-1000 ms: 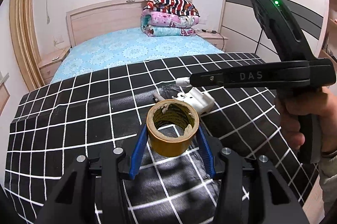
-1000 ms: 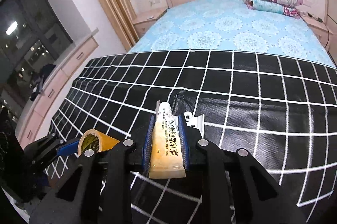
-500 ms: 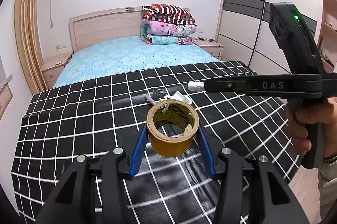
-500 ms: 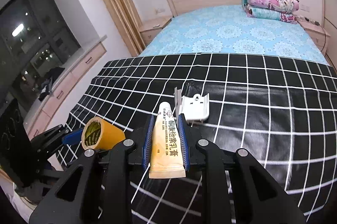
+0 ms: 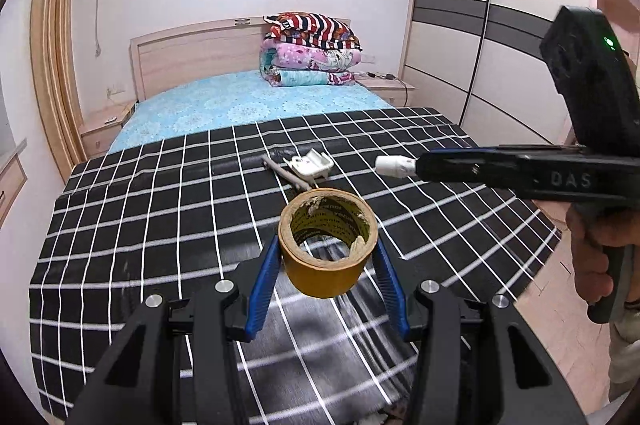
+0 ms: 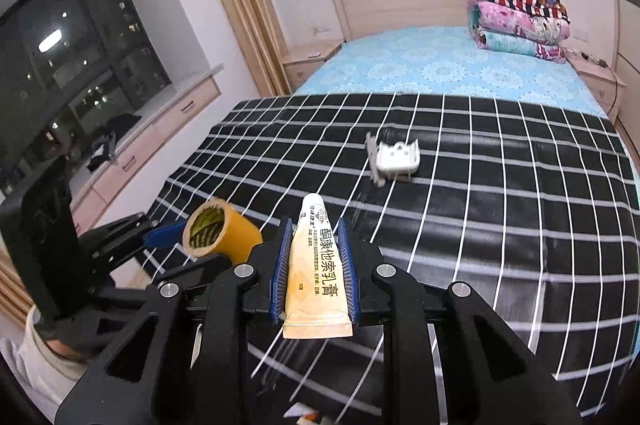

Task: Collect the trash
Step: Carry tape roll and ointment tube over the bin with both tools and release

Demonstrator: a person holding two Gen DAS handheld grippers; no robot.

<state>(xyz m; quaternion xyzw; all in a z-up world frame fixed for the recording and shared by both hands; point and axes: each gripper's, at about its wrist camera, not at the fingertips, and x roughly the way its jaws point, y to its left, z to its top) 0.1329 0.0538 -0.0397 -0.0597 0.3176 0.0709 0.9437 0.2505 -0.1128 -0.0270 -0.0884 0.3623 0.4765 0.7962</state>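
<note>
Two pieces are held aloft, tape roll pinched in the left claw, ointment tube in the right claw; a bin is likely needed next.

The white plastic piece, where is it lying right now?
In both wrist views the white plastic piece lies on the black grid cloth, mid-bed, touching a grey stick on its left, ahead of both claws.

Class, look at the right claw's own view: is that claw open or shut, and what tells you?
Shut. The right claw clamps a cream tube, with both blue pads pressed against the tube's sides.
</note>
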